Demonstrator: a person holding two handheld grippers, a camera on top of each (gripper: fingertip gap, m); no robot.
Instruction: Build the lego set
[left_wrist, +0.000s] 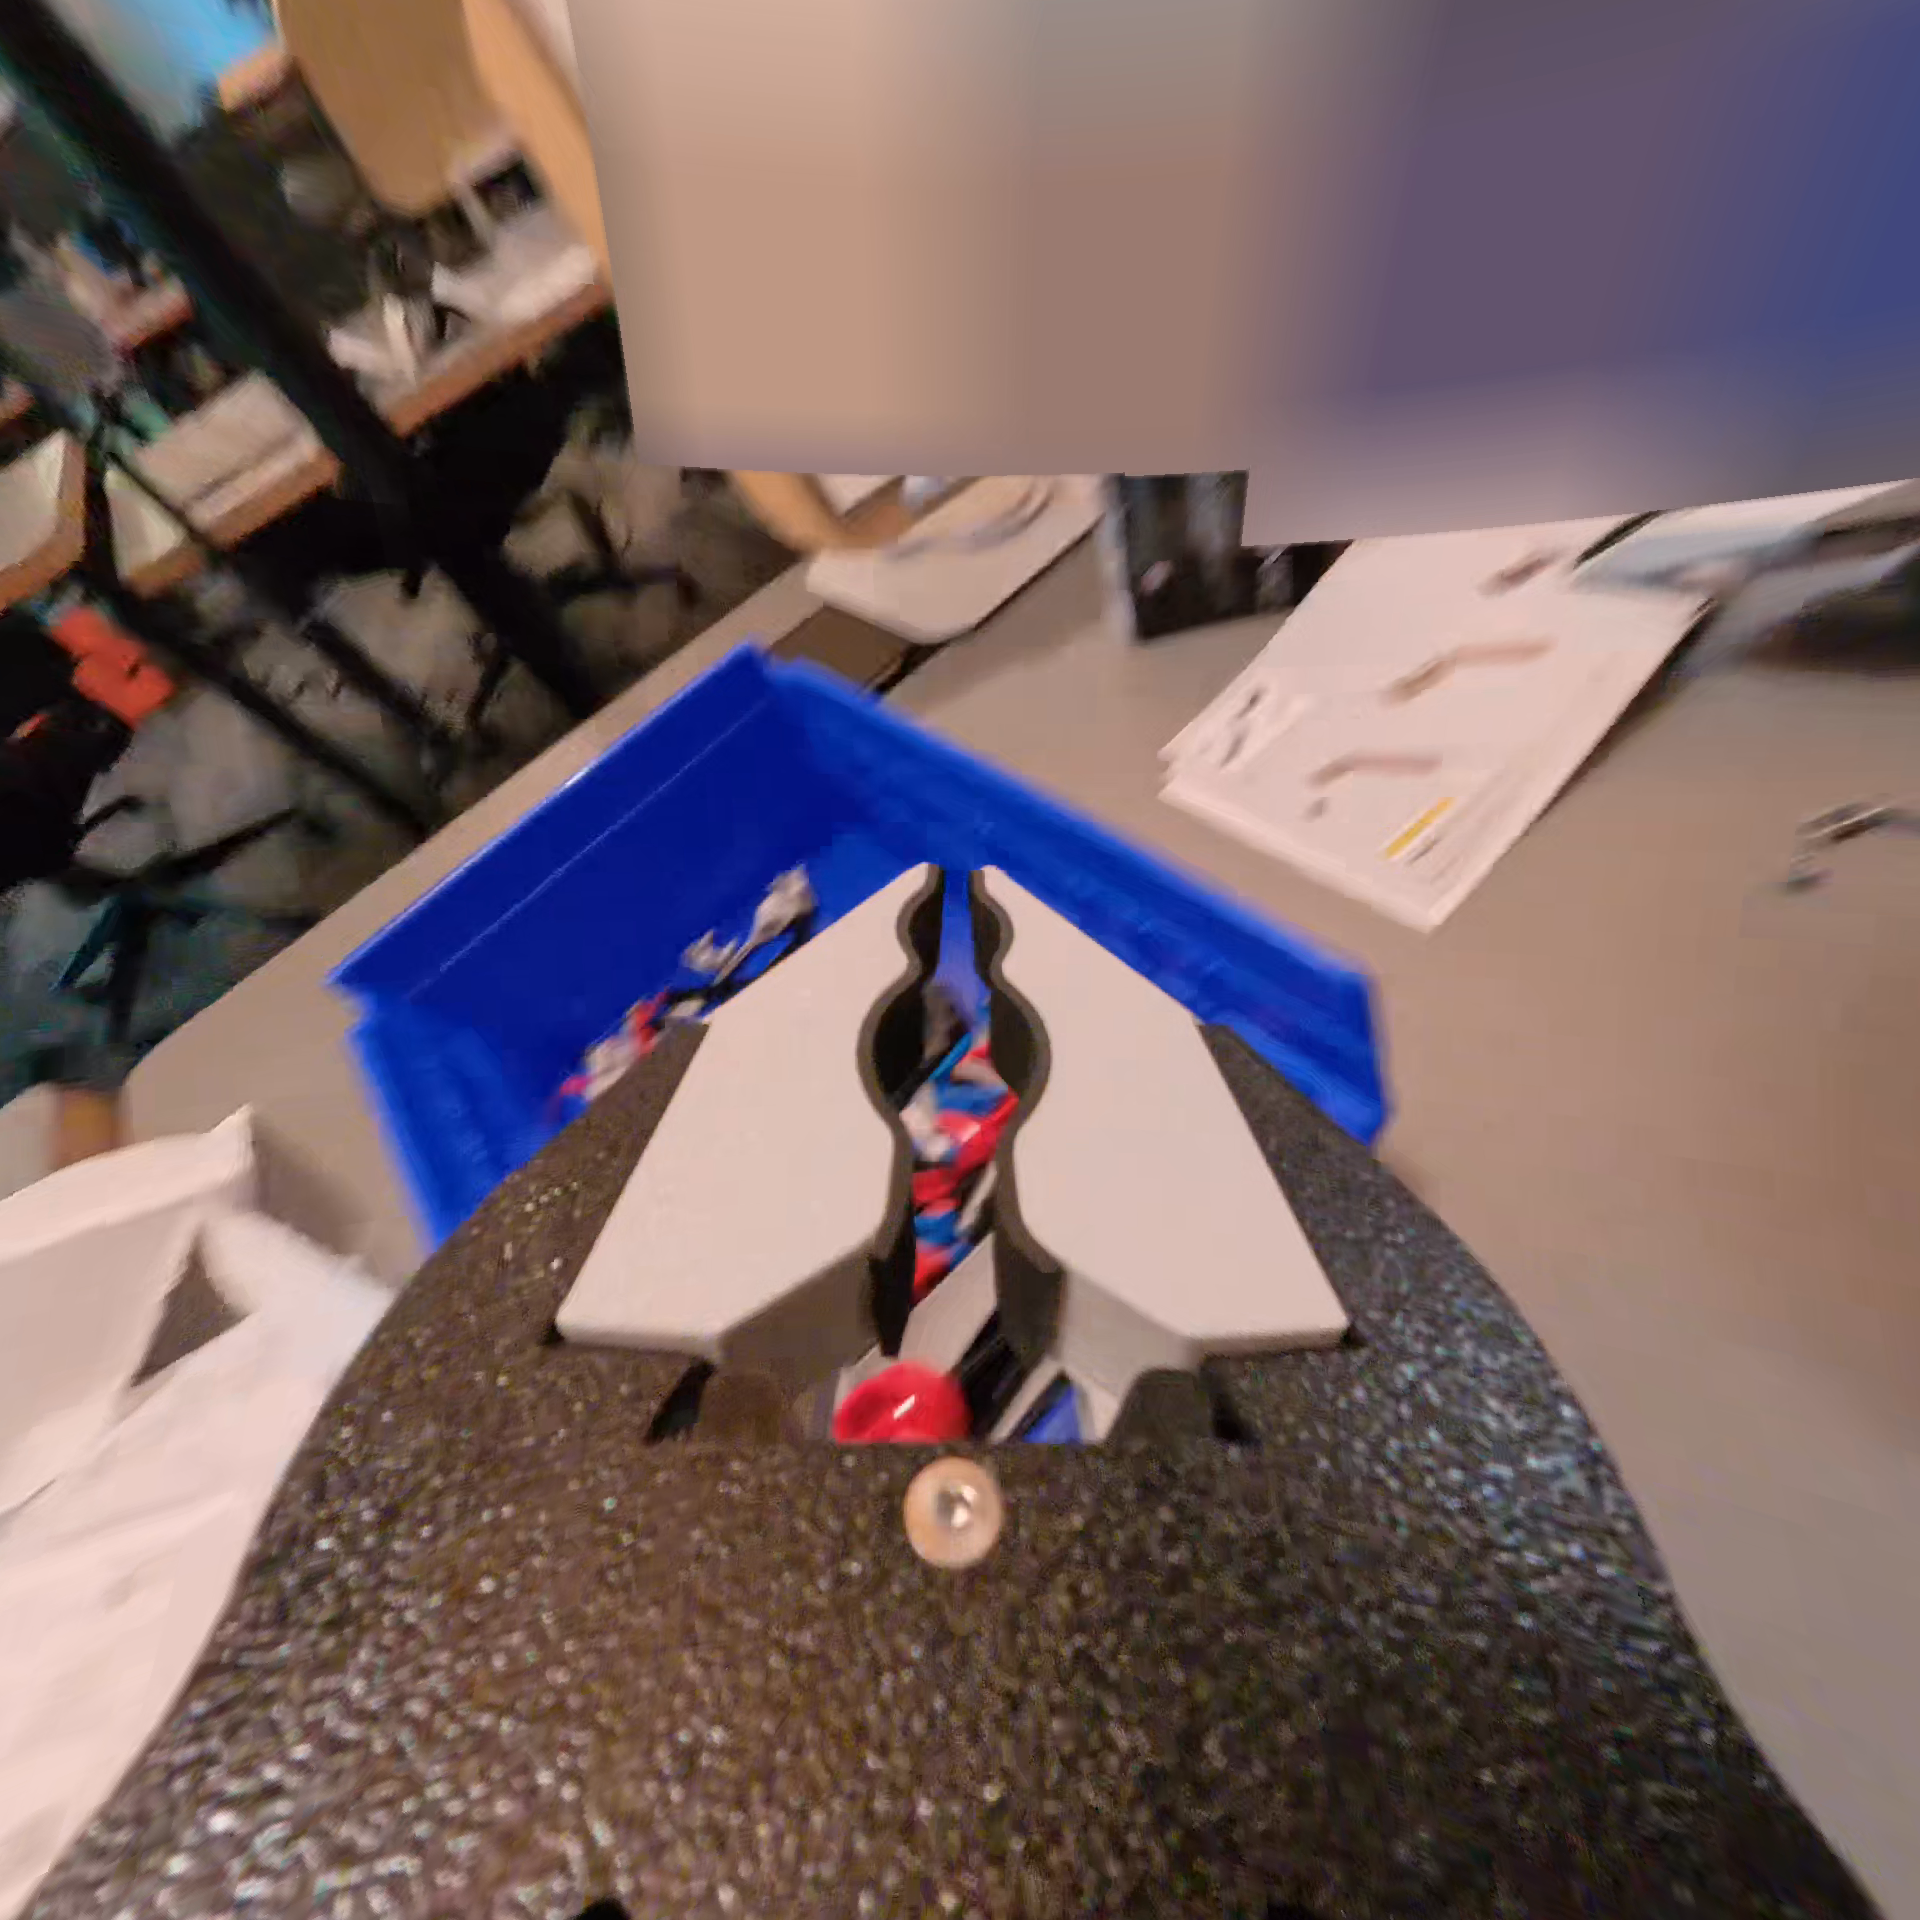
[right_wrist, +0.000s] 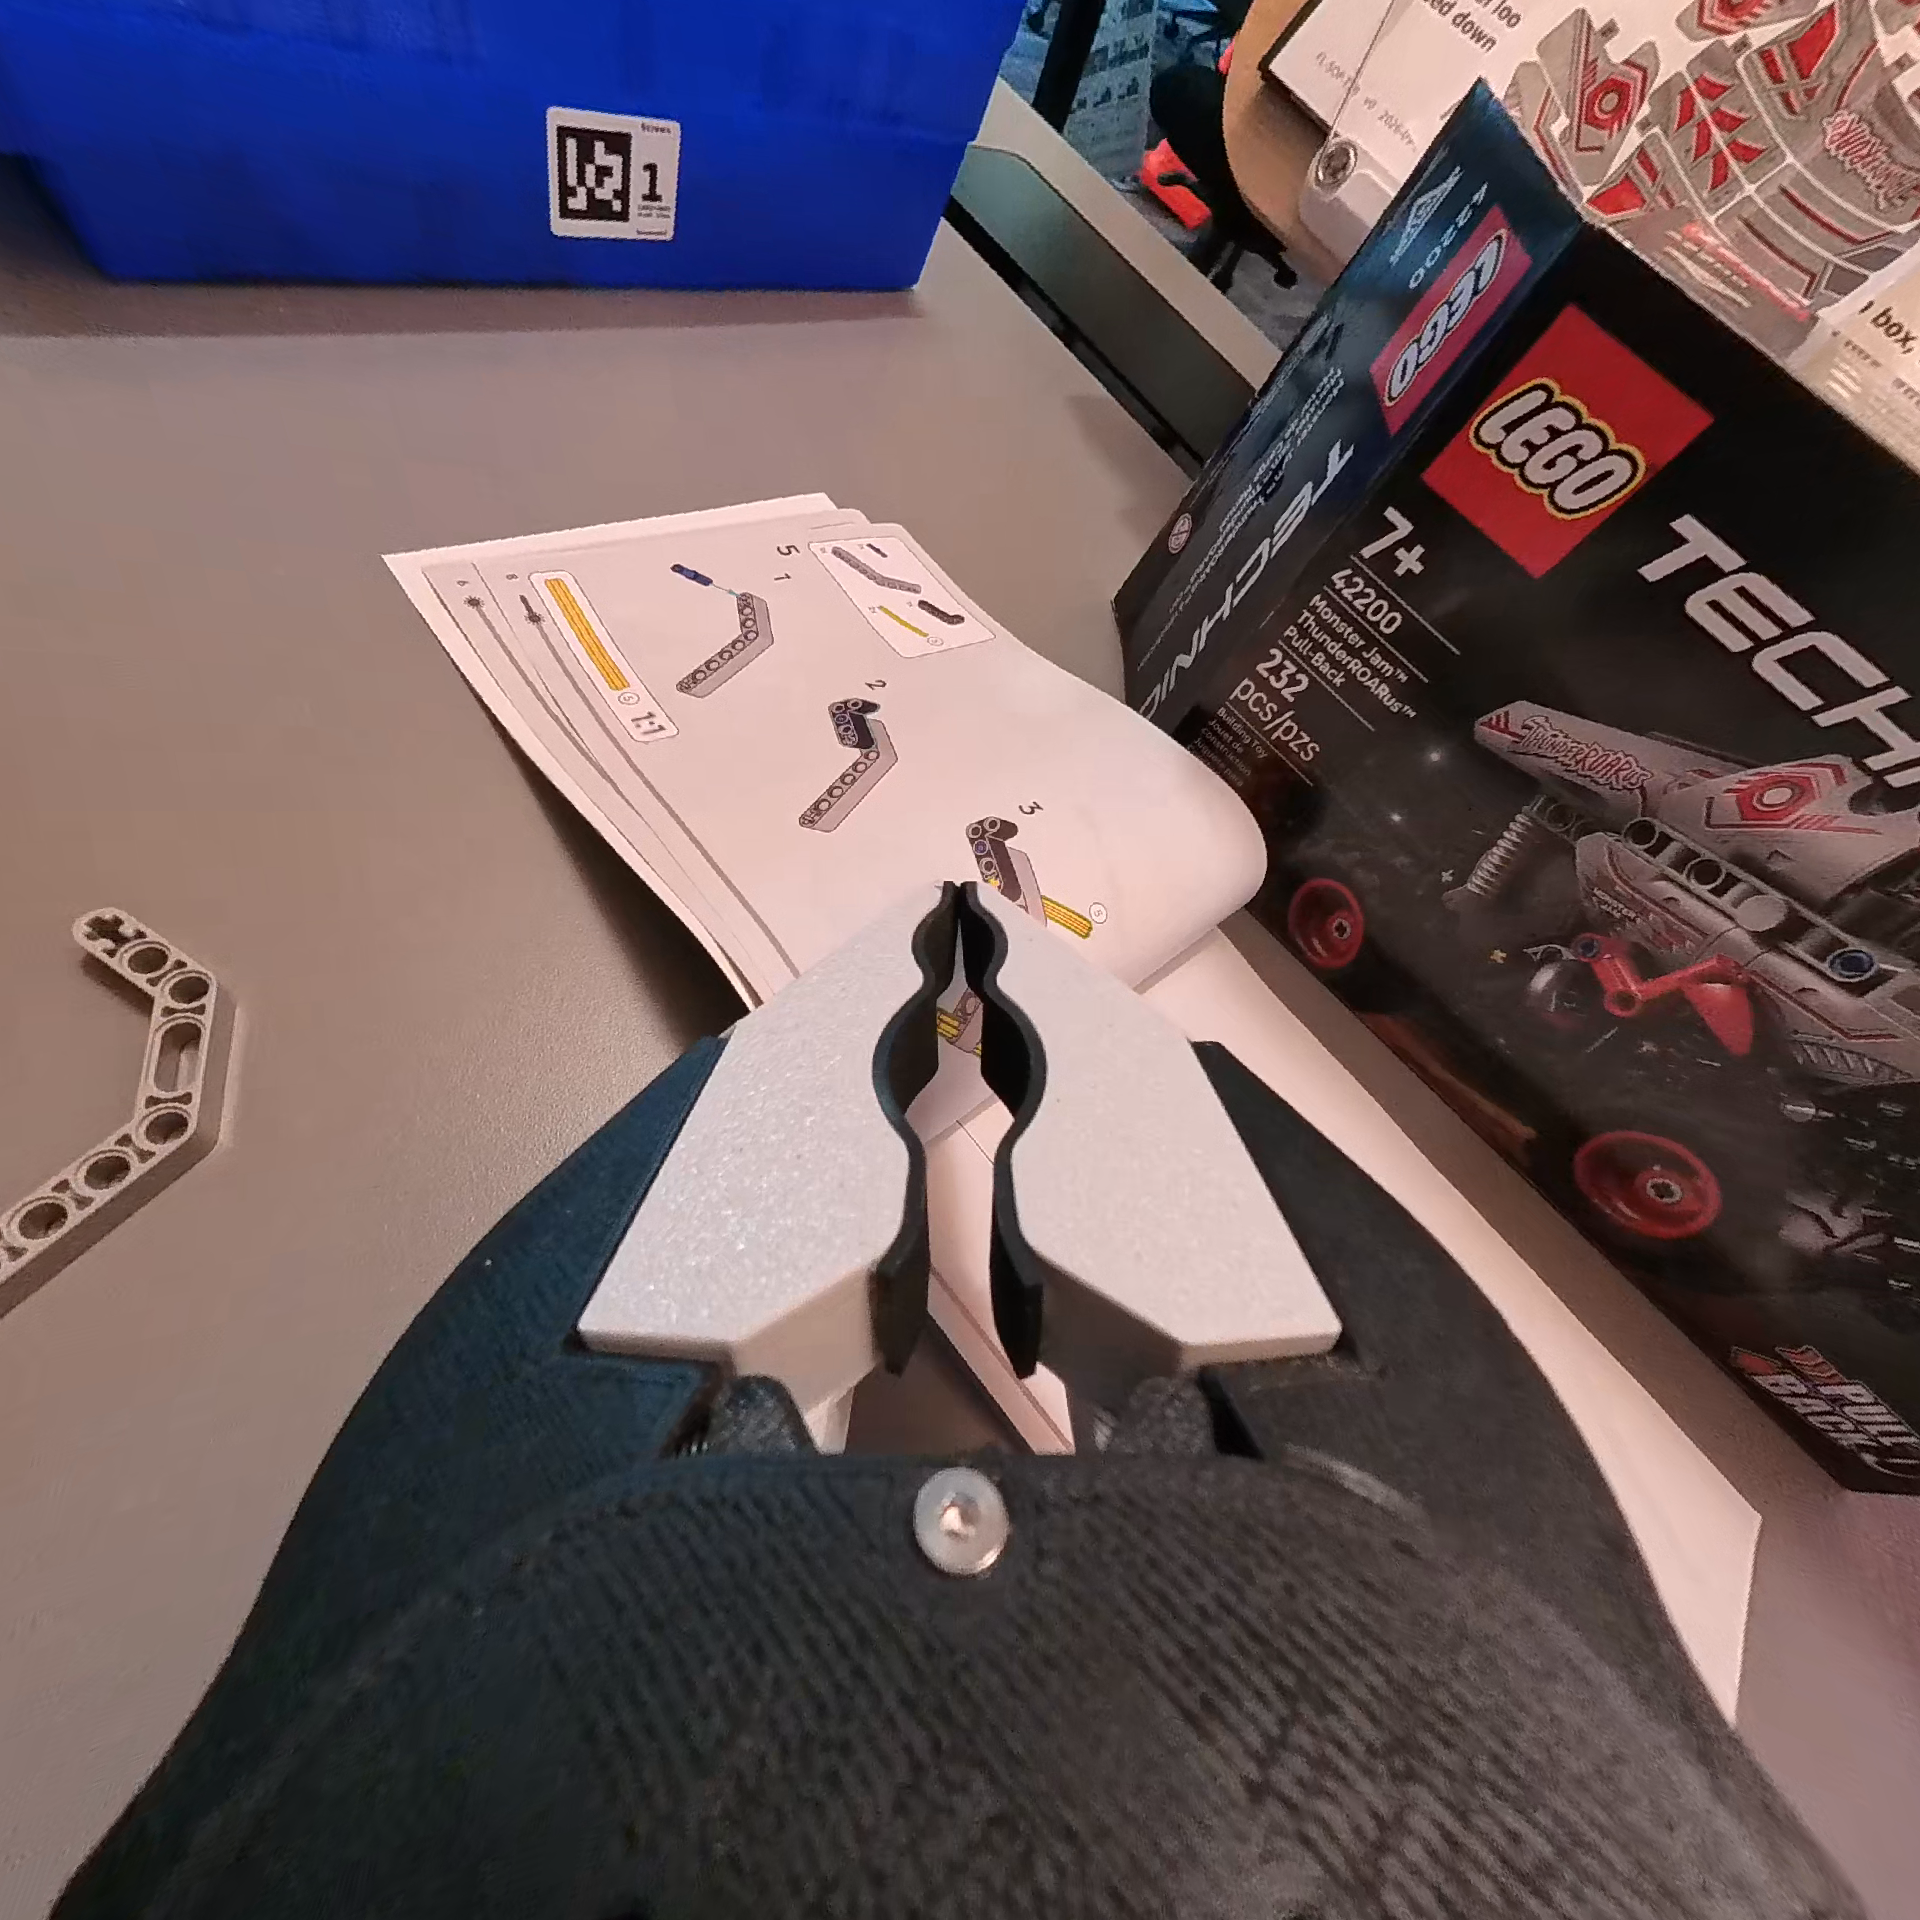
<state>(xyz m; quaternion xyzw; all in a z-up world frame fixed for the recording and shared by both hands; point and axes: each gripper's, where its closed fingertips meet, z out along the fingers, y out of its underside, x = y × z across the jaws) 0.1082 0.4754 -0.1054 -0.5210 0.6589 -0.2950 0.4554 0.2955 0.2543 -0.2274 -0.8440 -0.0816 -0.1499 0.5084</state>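
Note:
In the left wrist view my left gripper (left_wrist: 956, 883) hovers over a blue bin (left_wrist: 644, 831) that holds several red, blue and grey lego pieces (left_wrist: 956, 1122). Its jaws are closed to a thin gap and nothing shows between them. In the right wrist view my right gripper (right_wrist: 958, 896) is shut and empty, low over the open instruction booklet (right_wrist: 790, 707). A grey angled lego beam (right_wrist: 135, 1091) lies on the table to its left, apart from it. The lego set box (right_wrist: 1621, 831) stands to the right.
The blue bin (right_wrist: 416, 135) with a square tag stands at the back left on the grey table (right_wrist: 364, 436). The booklet (left_wrist: 1434, 727) and the dark box (left_wrist: 1184, 561) lie right of the bin. White paper or plastic (left_wrist: 125, 1351) lies at the left. A sticker sheet (right_wrist: 1714, 135) is behind the box. The grippers' ends are close to 30 cm from one another.

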